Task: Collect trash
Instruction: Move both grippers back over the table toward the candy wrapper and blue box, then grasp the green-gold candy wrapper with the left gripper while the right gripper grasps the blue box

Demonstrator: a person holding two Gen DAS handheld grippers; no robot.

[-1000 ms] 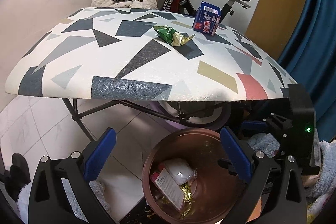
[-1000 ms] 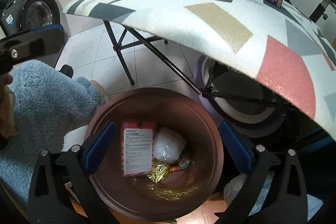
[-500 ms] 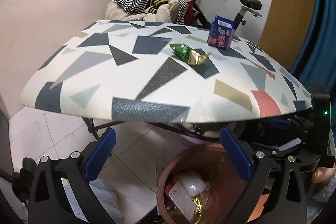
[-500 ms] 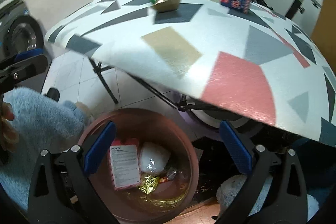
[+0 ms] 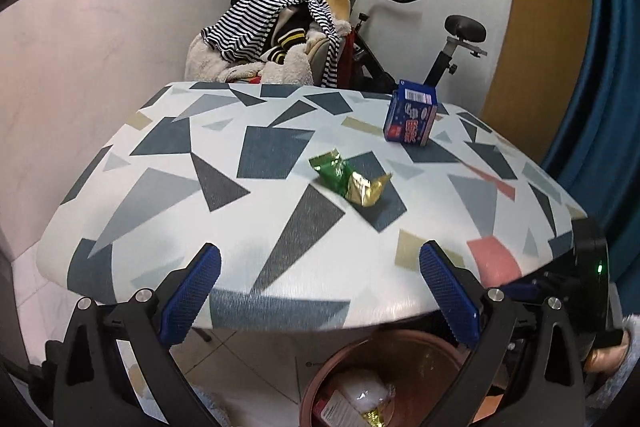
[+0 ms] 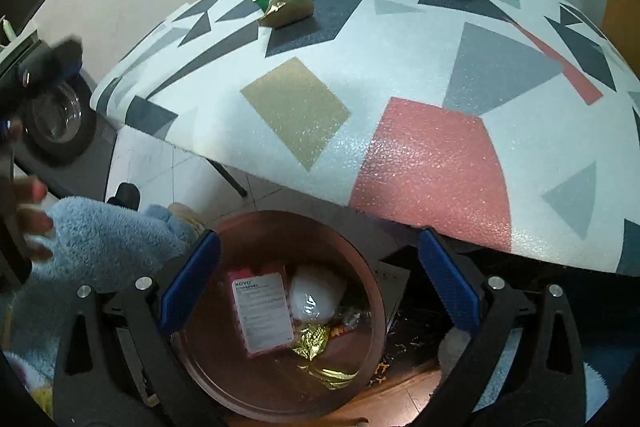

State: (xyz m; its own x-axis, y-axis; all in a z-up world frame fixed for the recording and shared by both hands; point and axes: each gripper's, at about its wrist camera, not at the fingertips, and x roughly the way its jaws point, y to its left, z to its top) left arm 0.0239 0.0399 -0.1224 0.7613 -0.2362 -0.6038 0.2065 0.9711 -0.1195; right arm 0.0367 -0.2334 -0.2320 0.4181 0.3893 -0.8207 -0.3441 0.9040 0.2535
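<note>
Left view: my left tongs [image 5: 320,293] have risen above the counter [image 5: 280,227] edge, wide and empty, facing the green wrapper [image 5: 347,178]. Right view: my right tongs [image 6: 318,279], wide and empty, have lifted over the bin [image 6: 280,379], so the wrapper comes next.

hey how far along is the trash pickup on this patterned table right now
Partly done. The round copper-brown bin already holds a pink-edged card packet, a white plastic bag and gold foil. Nothing is in hand: the left gripper and right gripper are both open and empty. Left on the table: the crumpled green-and-gold wrapper and the blue carton.
</note>
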